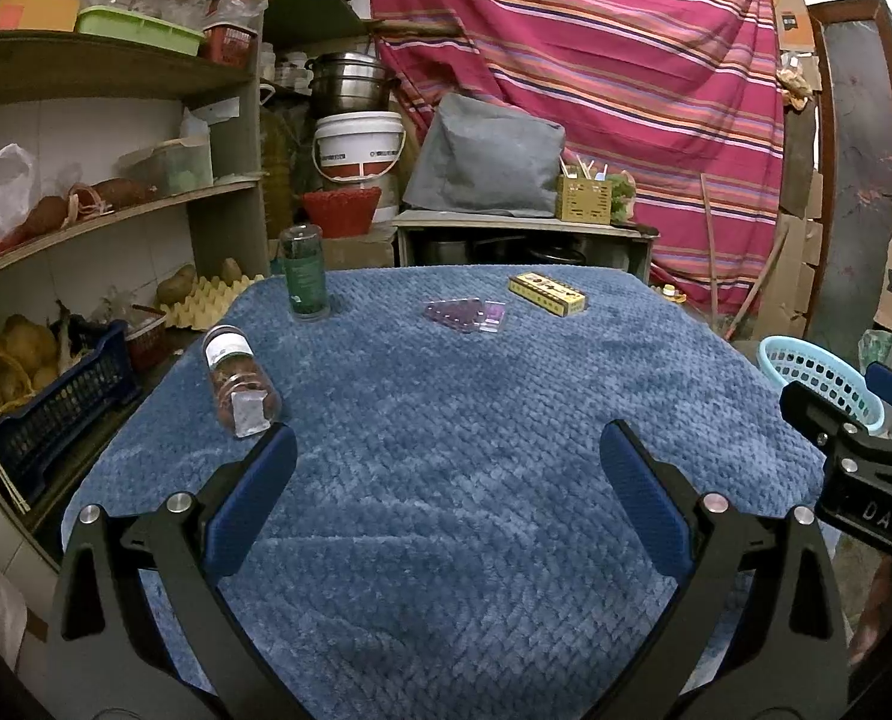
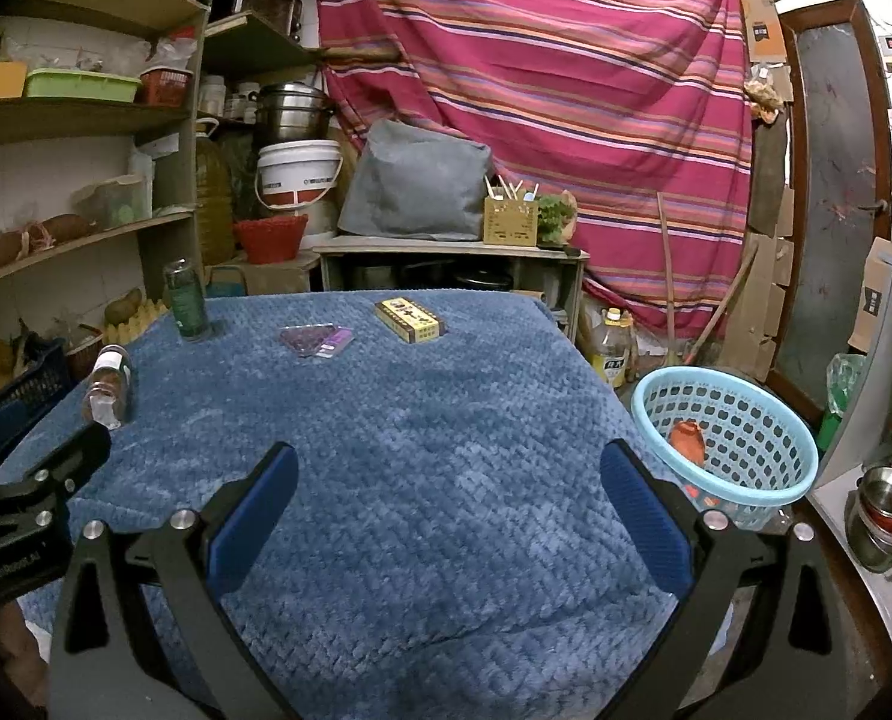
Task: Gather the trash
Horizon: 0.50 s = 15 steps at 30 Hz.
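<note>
I am holding both grippers low over the near edge of the table with the blue blanket (image 1: 446, 420). The left gripper (image 1: 446, 456) is standing with its jaws spread wide and nothing between them, and the right gripper (image 2: 446, 468) is the same, wide apart and empty. Four things are lying on the blanket: a clear jar on its side (image 1: 239, 384) at the near left, just beyond my left finger; a green bottle (image 1: 305, 273) standing upright at the far left; a purple packet (image 1: 464, 315) lying flat in the far middle; and a yellow box (image 1: 545, 294) just to the right of it, also far. The light blue basket (image 2: 725, 438) is standing on the floor to the right of the table, and one orange-red piece (image 2: 686, 441) is already lying inside it. So I am judging that the collecting is partly done: at least one piece is in the basket, and the four things on the blanket are probably what is left, though I cannot tell if all of them are trash.
</note>
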### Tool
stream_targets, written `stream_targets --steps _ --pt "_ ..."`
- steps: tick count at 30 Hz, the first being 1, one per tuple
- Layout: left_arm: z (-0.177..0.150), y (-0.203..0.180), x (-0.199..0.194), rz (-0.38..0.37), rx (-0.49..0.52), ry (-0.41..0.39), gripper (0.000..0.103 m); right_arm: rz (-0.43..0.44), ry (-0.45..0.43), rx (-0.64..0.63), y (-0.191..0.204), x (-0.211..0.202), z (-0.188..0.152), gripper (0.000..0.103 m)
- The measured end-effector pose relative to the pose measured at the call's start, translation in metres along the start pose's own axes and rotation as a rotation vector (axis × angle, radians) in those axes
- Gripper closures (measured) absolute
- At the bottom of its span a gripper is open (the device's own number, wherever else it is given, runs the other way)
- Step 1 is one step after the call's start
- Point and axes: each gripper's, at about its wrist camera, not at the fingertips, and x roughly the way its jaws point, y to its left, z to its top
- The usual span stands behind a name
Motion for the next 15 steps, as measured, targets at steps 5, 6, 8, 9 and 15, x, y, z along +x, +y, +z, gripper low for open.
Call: stream_targets --steps 5,6,8,9,15 --pt "-0.0002 -0.0013 -0.0014 0.002 -0.004 -0.004 0.005 0.003 0.001 -0.005 -0.0011 -0.001 0.0005 0.005" --pt "-0.0002 -0.0013 -0.0015 0.003 -0.004 -0.004 0.005 0.003 0.0 -0.008 -0.0014 -0.0011 0.0007 0.005" --pt "-0.0002 -0.0012 -0.0014 0.002 -0.005 -0.004 0.005 0.003 0.002 -0.005 -0.0011 -0.0013 0.0001 0.005" --pt "-0.0002 -0.001 -0.0014 0.001 -0.005 -0.004 0.005 0.003 0.001 -0.004 -0.0011 -0.0013 0.0002 0.005" --pt "-0.0005 -0.0011 -0.0013 0.002 -0.004 -0.004 0.005 0.003 -0.001 -0.005 -0.0015 -0.0014 0.0005 0.005"
